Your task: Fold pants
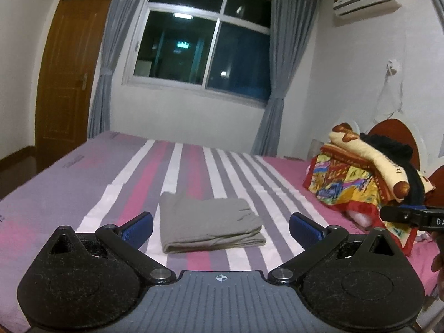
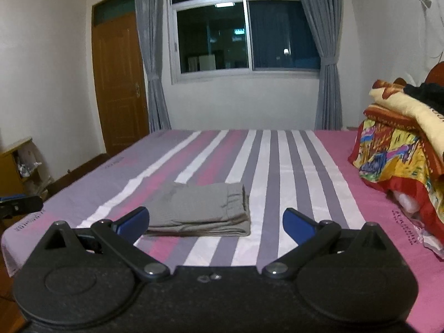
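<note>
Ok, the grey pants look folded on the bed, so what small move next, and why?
Probably just back both grippers away. The grey pants lie in a compact folded stack on the striped bedsheet, and the left gripper and right gripper hang with jaws wide open, holding nothing.

So: one folded pair of grey pants (image 1: pixel 208 223) dead ahead of two wide-open grippers, left gripper (image 1: pixel 221 226) and right gripper (image 2: pixel 215 224). One striped bed (image 2: pixel 277 152), one blanket pile (image 2: pixel 402 144) off right, one window (image 2: pixel 244 27), two curtains.
</note>
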